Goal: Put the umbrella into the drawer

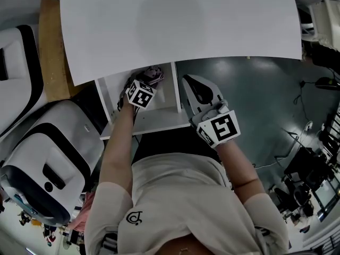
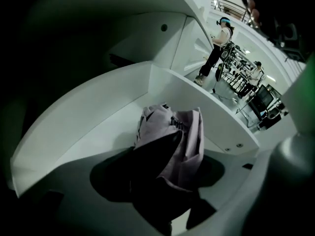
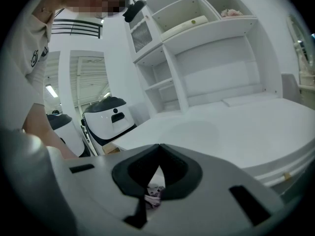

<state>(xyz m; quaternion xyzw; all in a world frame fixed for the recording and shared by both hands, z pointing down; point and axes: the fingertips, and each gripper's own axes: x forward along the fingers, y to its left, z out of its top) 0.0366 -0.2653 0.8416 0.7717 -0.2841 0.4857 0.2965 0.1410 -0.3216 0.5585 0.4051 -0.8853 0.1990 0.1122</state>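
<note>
A folded lilac umbrella [image 1: 154,74] [image 2: 179,141] lies inside the open white drawer [image 1: 144,122] [image 2: 83,122] under the desk [image 1: 180,20]. My left gripper [image 1: 144,82] [image 2: 160,170] reaches steeply down into the drawer. Its jaws stand wide on either side of the umbrella, whose far end rests on the drawer floor. I cannot see the pads pressing on it. My right gripper [image 1: 193,83] [image 3: 158,149] hovers just right of the drawer, its tips together and nothing in them. A scrap of the umbrella [image 3: 153,196] shows through the gap below those tips.
Two white-and-black machines [image 1: 48,163] stand left of me beside a wooden strip [image 1: 50,41]. Grey floor [image 1: 255,100] lies to the right. A white shelf unit [image 3: 197,58] rises behind the desk. People [image 2: 219,48] stand far off in the room.
</note>
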